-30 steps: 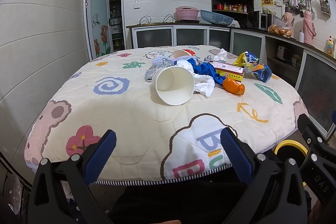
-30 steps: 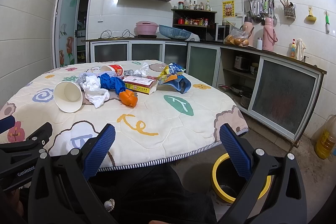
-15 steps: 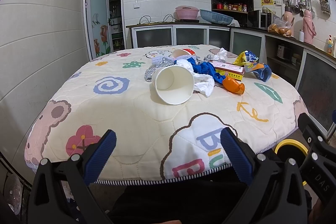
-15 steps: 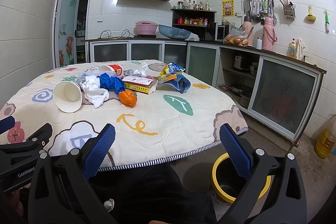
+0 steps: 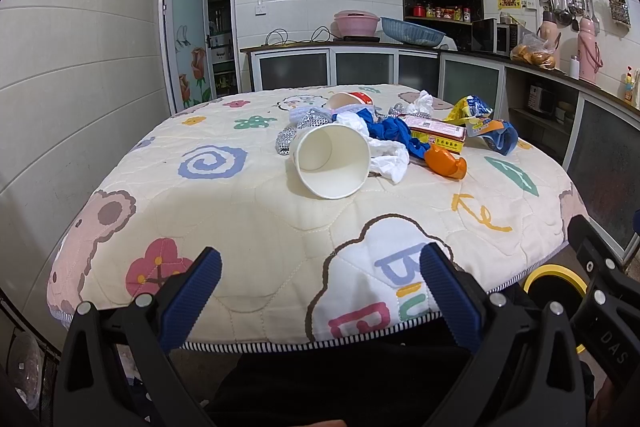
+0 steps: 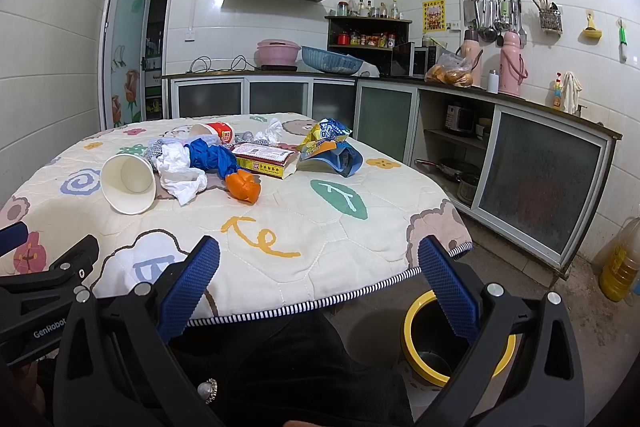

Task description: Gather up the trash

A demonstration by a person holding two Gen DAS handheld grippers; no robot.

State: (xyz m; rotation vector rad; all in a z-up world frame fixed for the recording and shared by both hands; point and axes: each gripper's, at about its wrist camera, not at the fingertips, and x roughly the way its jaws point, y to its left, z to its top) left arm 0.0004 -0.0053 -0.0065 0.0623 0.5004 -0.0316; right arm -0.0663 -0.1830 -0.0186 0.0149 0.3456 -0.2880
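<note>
Left wrist view: left gripper [image 5: 316, 291] and right gripper [image 6: 316, 287] both agape, empty, at table edge; nothing collected, paper cup [image 5: 330, 161] at 12 o'clock likely first, bin [image 6: 456, 339] 3 o'clock.

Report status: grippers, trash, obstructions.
Left gripper open, empty; right gripper open, empty. Trash pile untouched, white paper cup nearest. Yellow-rimmed bin on floor. Path clear.

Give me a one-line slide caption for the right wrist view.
Open right gripper at the table edge, facing a white paper cup, tissue and wrappers, with the yellow-rimmed bin below.
</note>
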